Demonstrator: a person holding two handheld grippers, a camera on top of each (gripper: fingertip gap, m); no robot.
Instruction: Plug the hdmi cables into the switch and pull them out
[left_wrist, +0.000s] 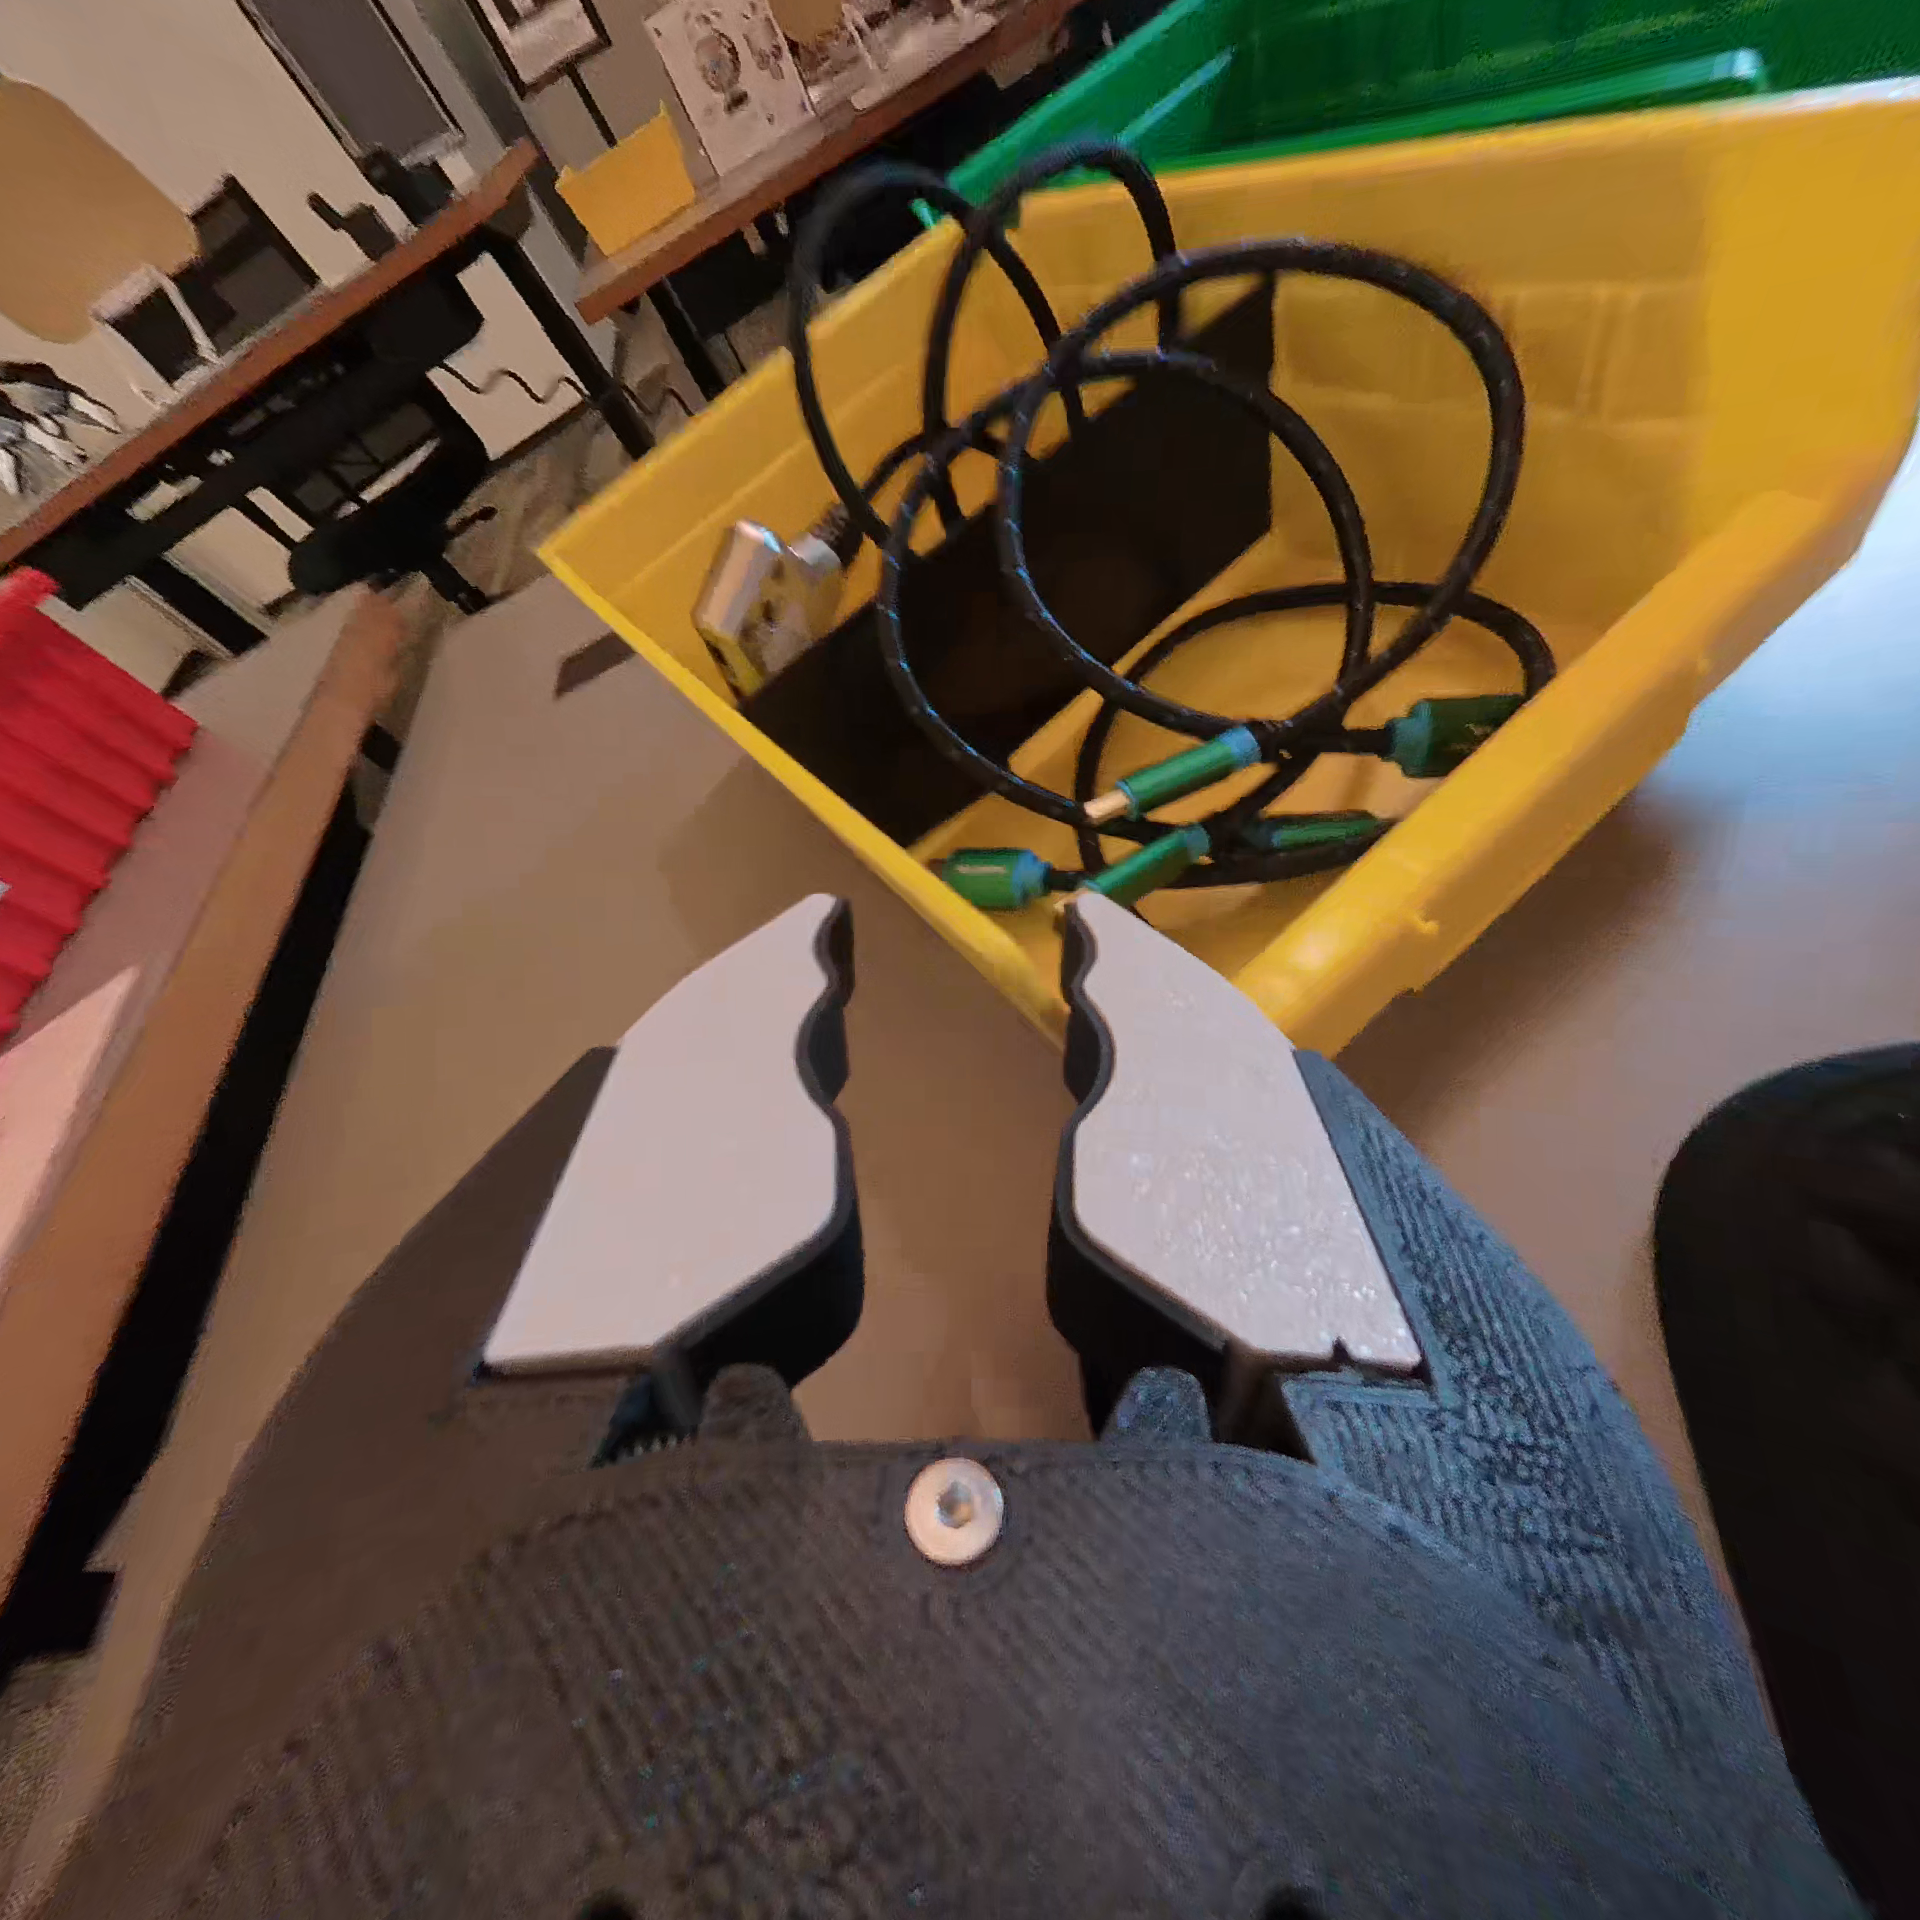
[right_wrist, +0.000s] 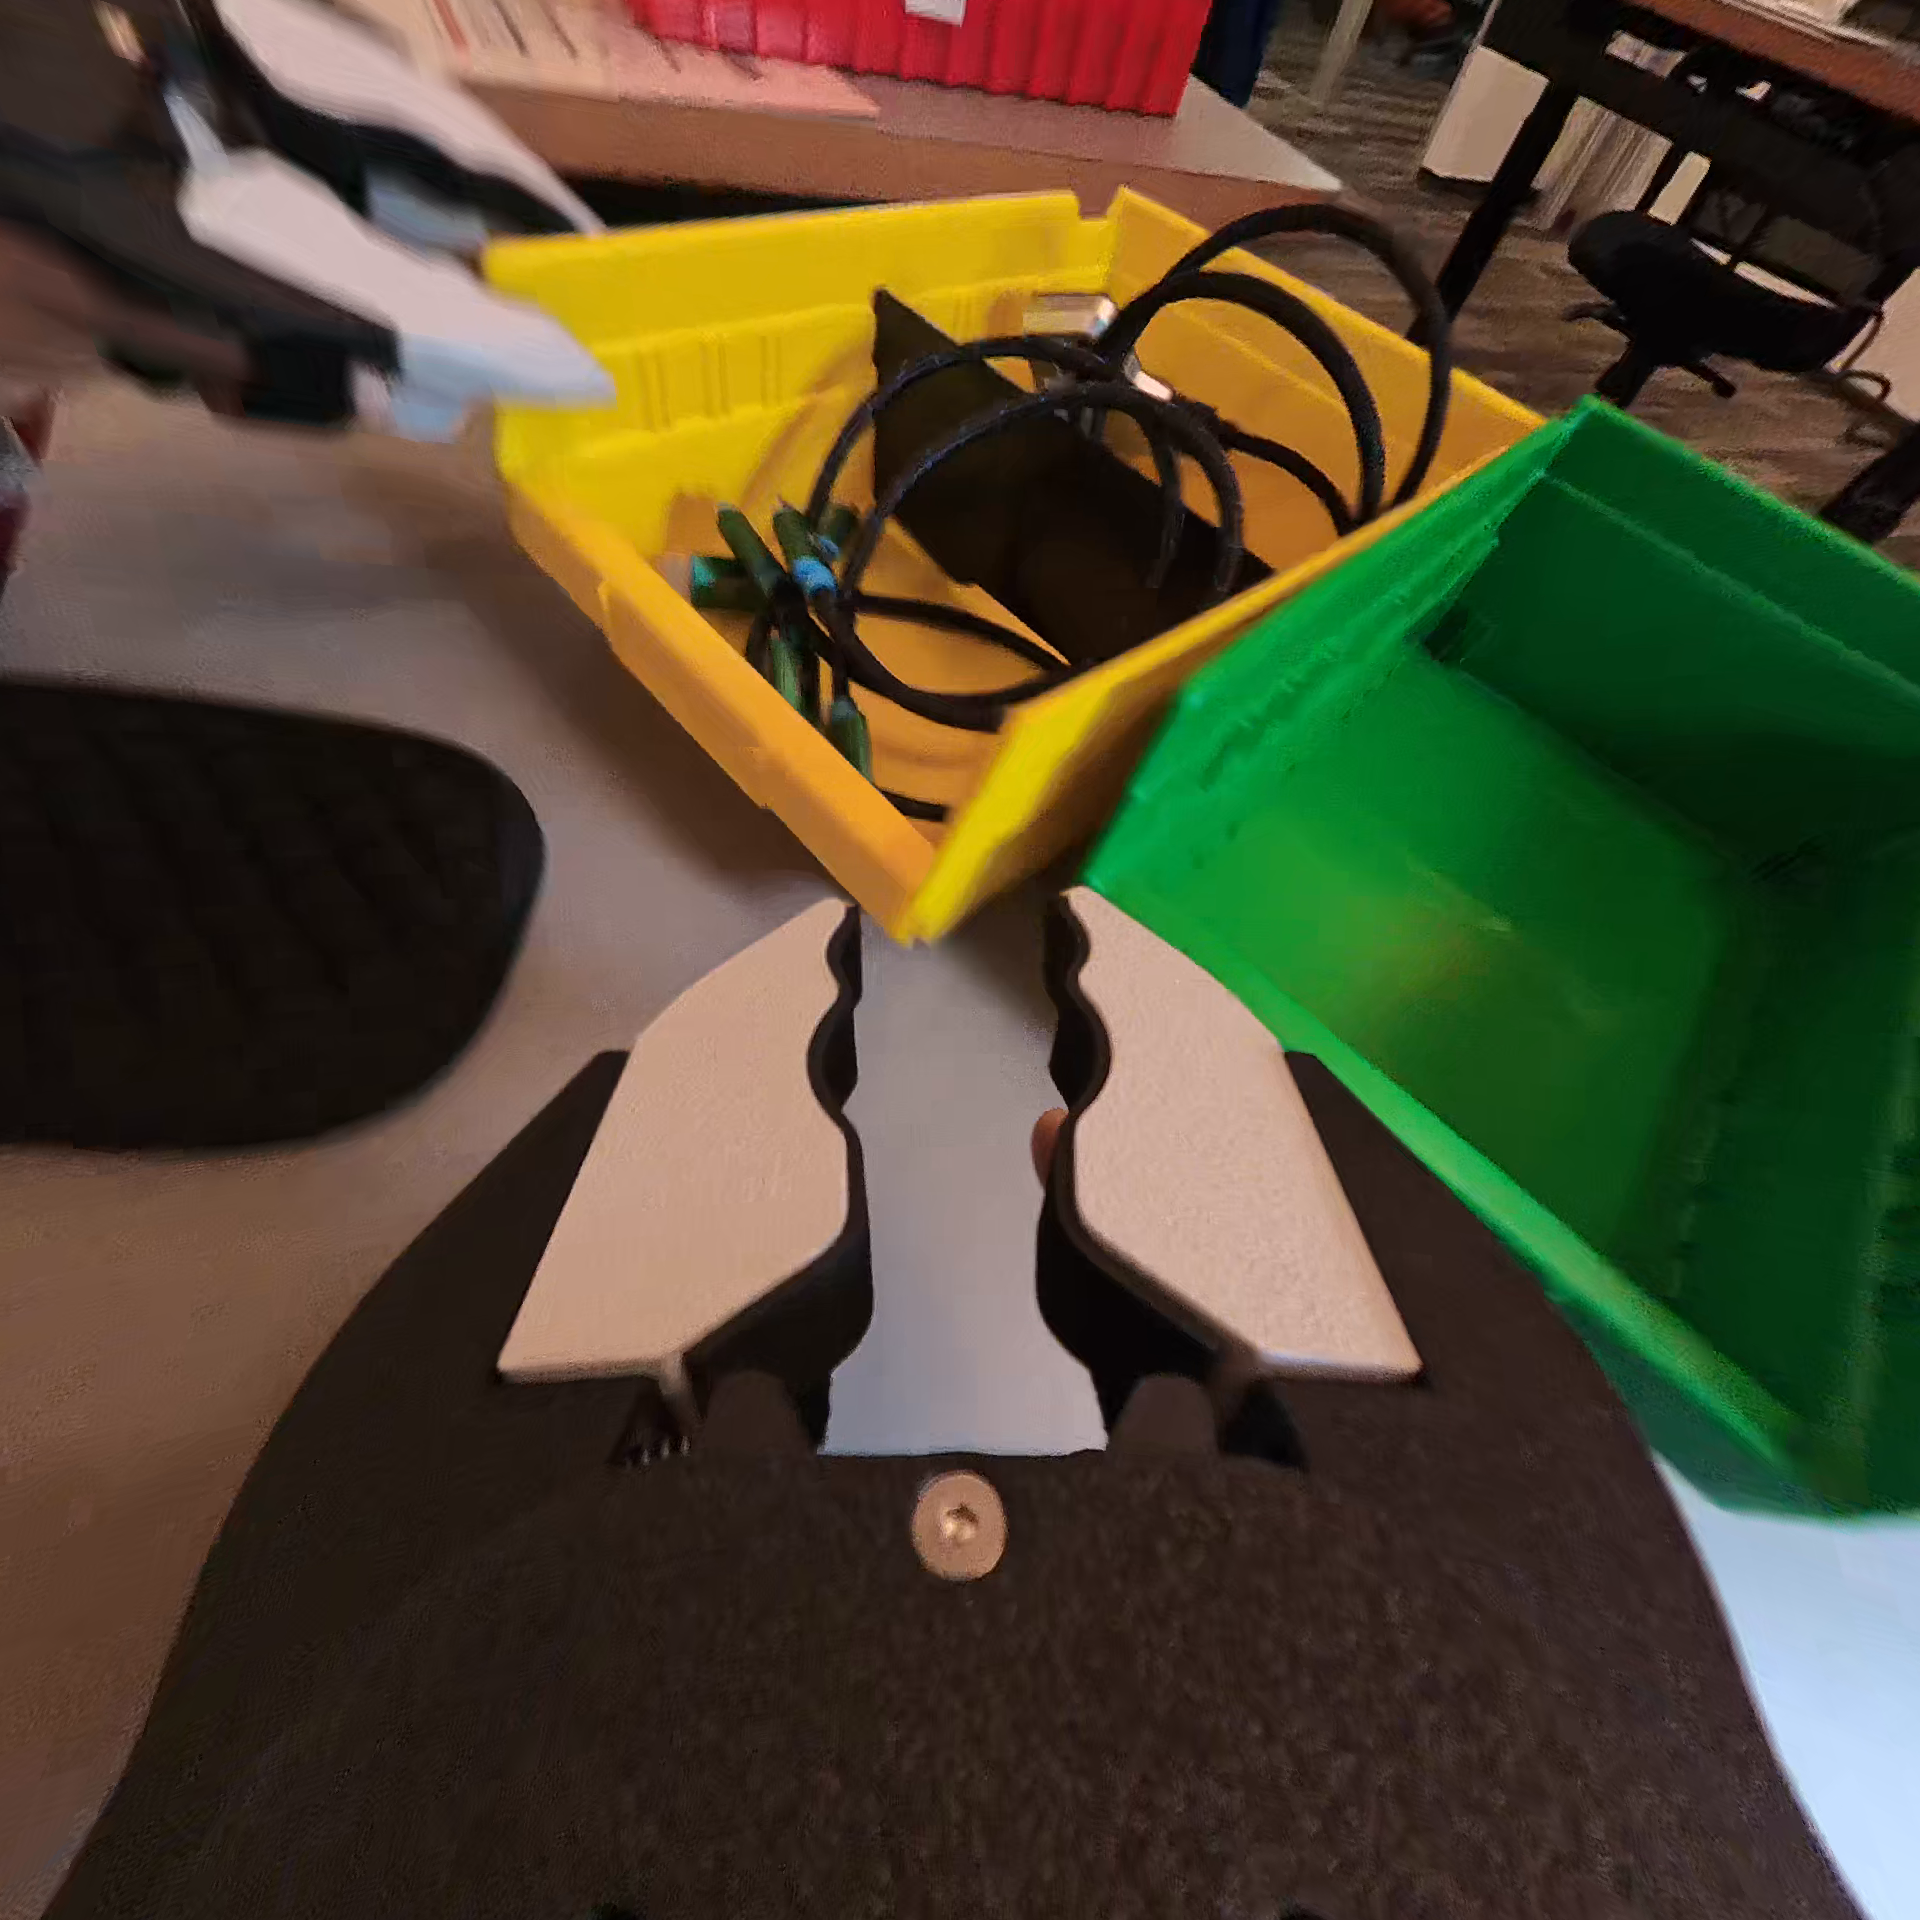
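Observation:
A yellow bin (left_wrist: 1558, 260) on the tan table (left_wrist: 582, 935) holds coiled black braided HDMI cables (left_wrist: 1507, 405) with green plugs (left_wrist: 1174, 774). A silver switch (left_wrist: 764, 597) leans on a black divider in the bin's left corner. My left gripper (left_wrist: 956, 920) is open and empty, just short of the bin's near corner. In the right wrist view the yellow bin (right_wrist: 727, 312), the cables (right_wrist: 1438, 312), the green plugs (right_wrist: 790, 582) and the switch (right_wrist: 1070, 312) lie ahead. My right gripper (right_wrist: 951, 914) is open and empty at the bin's near corner. The left gripper (right_wrist: 468, 343) shows blurred at upper left.
An empty green bin (right_wrist: 1558, 935) stands against the yellow bin's right side; it also shows in the left wrist view (left_wrist: 1351, 73). A black oval object (right_wrist: 208, 914) lies on the table at left. A red bin (left_wrist: 62, 790) stands beyond. Desks and chairs fill the background.

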